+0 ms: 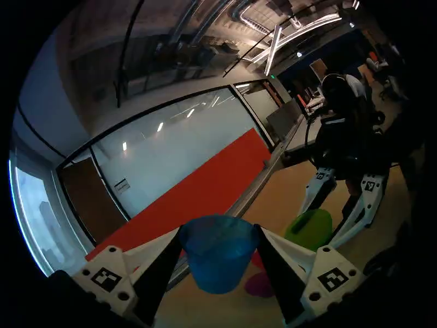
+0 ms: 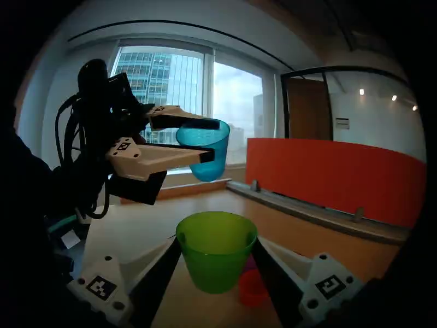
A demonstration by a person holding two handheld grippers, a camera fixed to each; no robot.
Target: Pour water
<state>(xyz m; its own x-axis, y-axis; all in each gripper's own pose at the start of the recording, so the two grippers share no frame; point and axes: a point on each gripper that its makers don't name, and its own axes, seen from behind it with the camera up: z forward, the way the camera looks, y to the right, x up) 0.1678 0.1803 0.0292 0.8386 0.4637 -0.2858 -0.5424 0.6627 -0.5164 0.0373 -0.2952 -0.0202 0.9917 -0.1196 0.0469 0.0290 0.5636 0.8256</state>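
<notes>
- The light wooden table (image 2: pixel 306 229) spans the lower part of both views, and an orange panel (image 2: pixel 338 175) runs along its far edge.
- The left gripper (image 1: pixel 218 235) is partly closed. Both fingers press the sides of a blue translucent cup (image 1: pixel 218 254) just below its rim.
- In the right gripper view, that left gripper (image 2: pixel 210 138) holds the blue cup (image 2: pixel 205 145) in the air, above and beyond the green cup, well apart from it and roughly upright.
- The right gripper (image 2: pixel 217 243) is also partly closed, its fingers clamping a green cup (image 2: pixel 217 257) on both sides, mouth up. I cannot tell whether its base touches the table.
- A small red cup (image 2: pixel 252 285) stands on the table just beside the green cup.
- A magenta disc (image 1: pixel 259 285) lies on the table under the blue cup.
</notes>
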